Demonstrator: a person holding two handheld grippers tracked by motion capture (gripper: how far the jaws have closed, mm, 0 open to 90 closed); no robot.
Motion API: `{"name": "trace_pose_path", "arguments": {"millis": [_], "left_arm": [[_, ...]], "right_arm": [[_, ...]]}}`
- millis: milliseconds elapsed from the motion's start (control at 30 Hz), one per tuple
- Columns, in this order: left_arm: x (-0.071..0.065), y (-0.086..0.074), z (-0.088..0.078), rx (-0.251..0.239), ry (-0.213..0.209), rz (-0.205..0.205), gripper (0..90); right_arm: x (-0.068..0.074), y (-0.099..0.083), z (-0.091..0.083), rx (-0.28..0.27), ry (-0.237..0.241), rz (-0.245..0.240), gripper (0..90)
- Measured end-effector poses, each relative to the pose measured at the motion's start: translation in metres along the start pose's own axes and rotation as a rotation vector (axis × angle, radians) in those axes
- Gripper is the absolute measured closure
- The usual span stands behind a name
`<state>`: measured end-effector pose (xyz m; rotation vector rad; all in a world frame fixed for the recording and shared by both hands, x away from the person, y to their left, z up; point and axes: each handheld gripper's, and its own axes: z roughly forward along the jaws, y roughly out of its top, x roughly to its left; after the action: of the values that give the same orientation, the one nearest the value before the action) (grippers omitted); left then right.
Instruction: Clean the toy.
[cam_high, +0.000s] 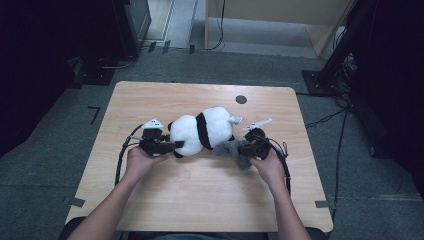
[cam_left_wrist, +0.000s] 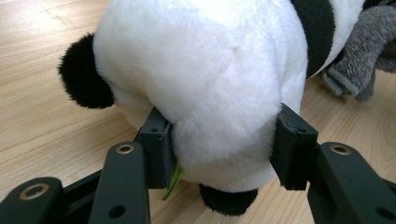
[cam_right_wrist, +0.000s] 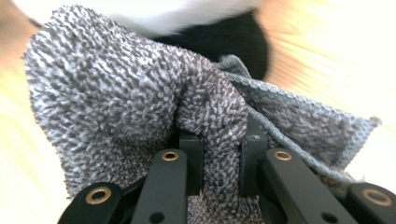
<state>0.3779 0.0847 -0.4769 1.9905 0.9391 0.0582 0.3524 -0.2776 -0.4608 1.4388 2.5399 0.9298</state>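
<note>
A black-and-white plush panda (cam_high: 202, 131) lies on its side in the middle of the wooden table (cam_high: 200, 200). My left gripper (cam_high: 176, 145) is shut on the panda's white body (cam_left_wrist: 196, 70) from the left, its pads pressing into the fur on both sides. A grey terry cloth (cam_high: 231, 150) hangs bunched at the panda's right end. On a fold of that cloth (cam_right_wrist: 116, 93) my right gripper (cam_high: 239, 149) is shut, and the panda's black-and-white fur (cam_right_wrist: 154, 11) shows blurred just beyond it. The cloth (cam_left_wrist: 364, 51) also touches the panda's far side in the left gripper view.
A small black round hole cover (cam_high: 241, 99) sits near the table's far edge. Cables (cam_high: 325, 119) run over the grey floor to the right, and dark stands (cam_high: 340, 55) rise at the back corners. Bare tabletop lies in front of both hands.
</note>
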Motion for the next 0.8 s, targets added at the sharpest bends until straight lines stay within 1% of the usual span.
{"name": "trace_pose_path", "arguments": {"millis": [67,167,233,333,433,533,633,700,800], "left_arm": [[0.000,0.000,0.000,0.000,0.000,0.001,49.1],[0.000,0.000,0.000,0.001,0.000,0.005,49.1],[0.000,0.000,-0.001,0.001,0.000,0.008,49.2],[0.001,-0.001,-0.001,0.001,-0.004,0.008,49.4],[0.002,0.000,-0.001,-0.004,-0.013,-0.001,49.7],[0.002,0.000,-0.001,-0.006,-0.022,-0.001,50.1],[0.000,0.000,-0.001,0.000,-0.033,0.005,50.2],[-0.001,0.000,-0.001,0.002,-0.039,0.013,50.2],[-0.002,0.000,0.000,0.002,-0.043,0.019,50.2]], "right_arm": [[-0.007,-0.002,-0.002,-0.010,-0.014,0.021,77.8],[-0.016,-0.004,-0.010,-0.043,-0.045,0.044,77.9],[-0.021,-0.004,-0.017,-0.079,-0.065,0.061,78.1],[-0.025,-0.005,-0.028,-0.137,-0.082,0.087,78.1],[-0.025,-0.002,-0.043,-0.196,-0.096,0.082,78.1],[-0.018,0.004,-0.062,-0.269,-0.091,0.068,78.2],[-0.005,0.011,-0.073,-0.322,-0.085,0.039,78.2],[0.005,0.017,-0.073,-0.340,-0.062,0.009,78.2],[0.022,0.025,-0.066,-0.335,-0.034,-0.030,78.2]]}}
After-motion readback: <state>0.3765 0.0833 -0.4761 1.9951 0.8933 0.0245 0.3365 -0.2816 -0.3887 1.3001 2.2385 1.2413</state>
